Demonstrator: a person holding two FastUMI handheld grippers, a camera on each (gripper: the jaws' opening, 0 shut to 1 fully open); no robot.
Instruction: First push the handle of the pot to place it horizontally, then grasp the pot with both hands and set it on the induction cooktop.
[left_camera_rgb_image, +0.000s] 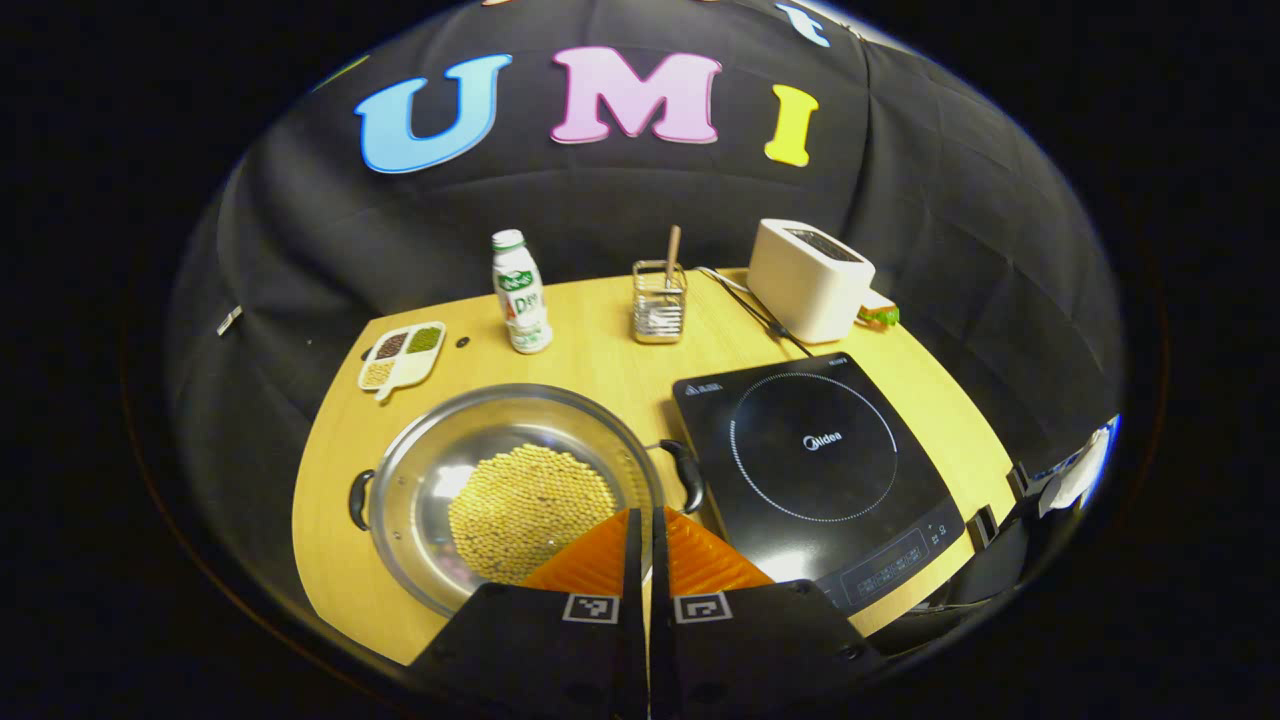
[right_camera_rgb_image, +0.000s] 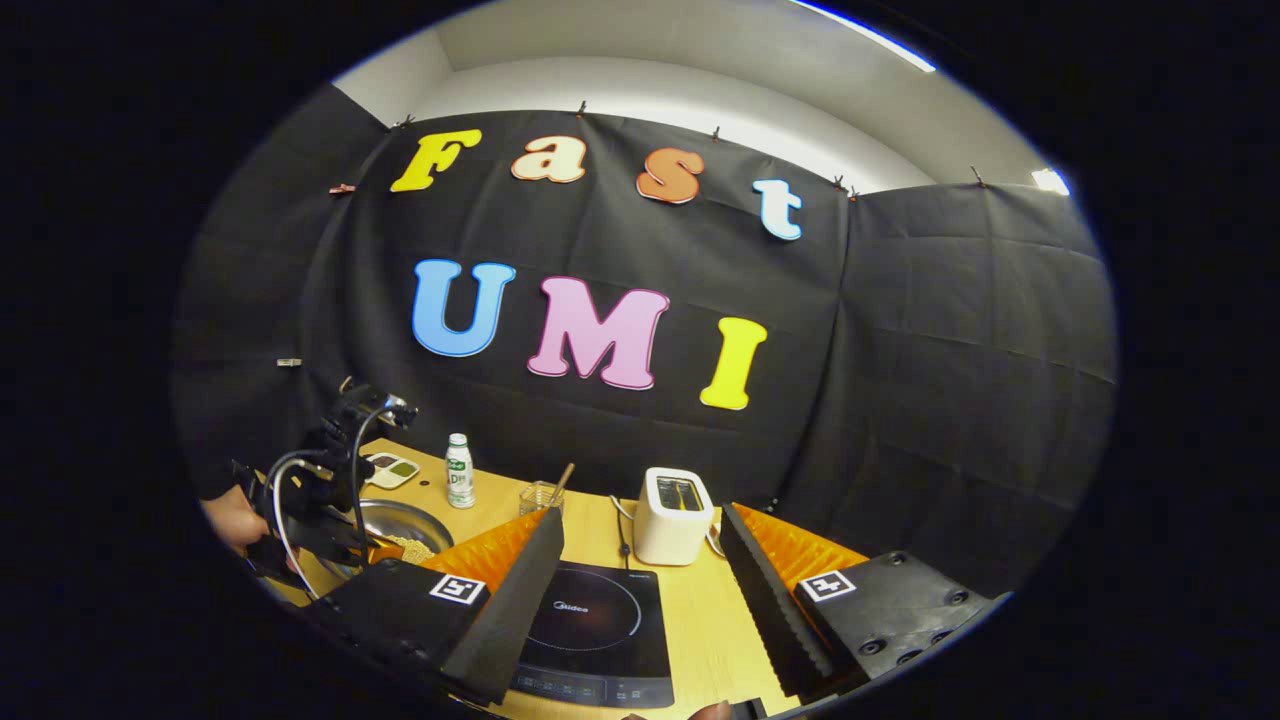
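A steel pot (left_camera_rgb_image: 430, 470) holding yellow beans sits on the wooden table (left_camera_rgb_image: 590, 355), left of the black induction cooktop (left_camera_rgb_image: 810, 455). Its black handles stick out to the left (left_camera_rgb_image: 358, 498) and right (left_camera_rgb_image: 686, 476). My left gripper (left_camera_rgb_image: 647, 512) is shut with nothing between its fingers, and hovers over the pot's near right rim, close to the right handle. In the right gripper view, my right gripper (right_camera_rgb_image: 640, 525) is open above the cooktop (right_camera_rgb_image: 600, 615). Farther left there, a hand holds the left gripper (right_camera_rgb_image: 320, 500) over the pot (right_camera_rgb_image: 395, 518).
Along the back of the table stand a white bottle (left_camera_rgb_image: 520, 295), a wire utensil holder (left_camera_rgb_image: 659, 300) and a white toaster (left_camera_rgb_image: 808, 278) with its cable. A small divided dish (left_camera_rgb_image: 402, 355) lies at the back left. The cooktop's control strip (left_camera_rgb_image: 885, 570) faces the near table edge.
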